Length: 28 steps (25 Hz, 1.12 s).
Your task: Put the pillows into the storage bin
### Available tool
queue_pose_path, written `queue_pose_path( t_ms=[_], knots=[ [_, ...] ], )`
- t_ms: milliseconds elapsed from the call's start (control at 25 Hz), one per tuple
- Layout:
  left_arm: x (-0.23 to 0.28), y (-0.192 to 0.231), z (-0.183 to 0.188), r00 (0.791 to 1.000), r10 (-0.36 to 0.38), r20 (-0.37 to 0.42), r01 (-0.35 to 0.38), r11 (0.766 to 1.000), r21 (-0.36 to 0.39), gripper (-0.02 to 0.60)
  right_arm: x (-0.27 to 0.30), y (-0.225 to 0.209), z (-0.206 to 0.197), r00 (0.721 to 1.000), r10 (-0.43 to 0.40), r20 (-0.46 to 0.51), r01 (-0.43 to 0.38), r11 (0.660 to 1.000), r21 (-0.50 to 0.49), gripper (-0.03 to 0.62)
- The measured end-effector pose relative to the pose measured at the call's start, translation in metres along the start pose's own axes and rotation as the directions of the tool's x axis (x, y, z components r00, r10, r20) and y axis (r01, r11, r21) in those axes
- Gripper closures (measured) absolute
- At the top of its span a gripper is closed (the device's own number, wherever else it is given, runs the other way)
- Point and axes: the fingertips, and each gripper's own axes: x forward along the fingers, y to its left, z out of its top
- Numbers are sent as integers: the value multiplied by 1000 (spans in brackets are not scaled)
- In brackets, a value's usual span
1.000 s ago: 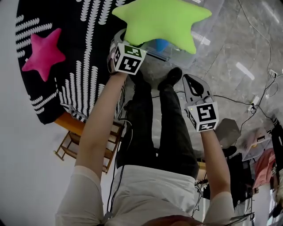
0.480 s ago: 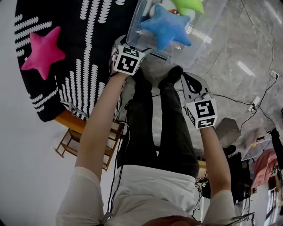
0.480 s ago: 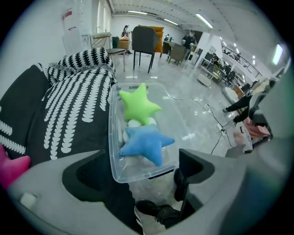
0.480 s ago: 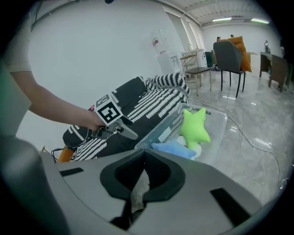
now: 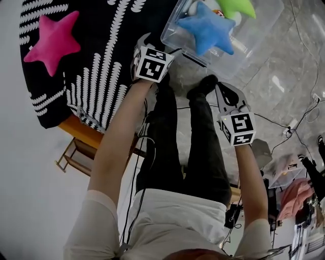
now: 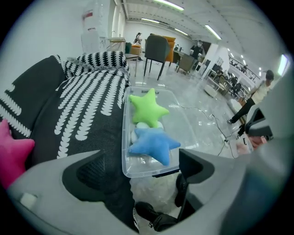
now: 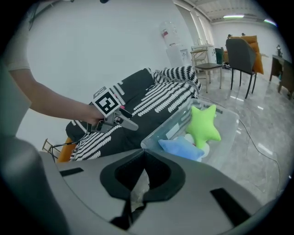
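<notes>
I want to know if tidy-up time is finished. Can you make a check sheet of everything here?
Surface: shiny grey floor; black-and-white couch.
Job's things: clear bin on the floor holds the blue star pillow and the green star pillow; the pink star pillow lies on the couch, not yet binned.
Clutter: something white under the stars in the bin, too hidden to name.
Grippers: left gripper open, its jaws have just been opening, nothing between them; right gripper shut, empty.
Cables: thin cable on the floor beside the bin.
Surroundings: wooden chair by the couch; office chairs and a person farther off.
</notes>
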Motion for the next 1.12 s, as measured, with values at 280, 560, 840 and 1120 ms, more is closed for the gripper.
queue_pose_path(
  t_ms=[280,560,840,1120],
  knots=[
    [-36,51,-29,996,25,80,-22,999,-44,106,48,53,7,999,47,-25,-48,998,-31,589],
    [-72,125,-80,986,112,123,-101,991,-87,106,94,119,2,992,121,-44,-122,992,-16,589],
    [-120,231,-152,959,270,83,-256,955,-149,106,127,171,24,985,160,-62,-164,983,-78,589],
    [-171,327,-206,919,392,41,-384,914,-134,106,155,211,64,984,173,-45,-177,979,-102,589]
  ],
)
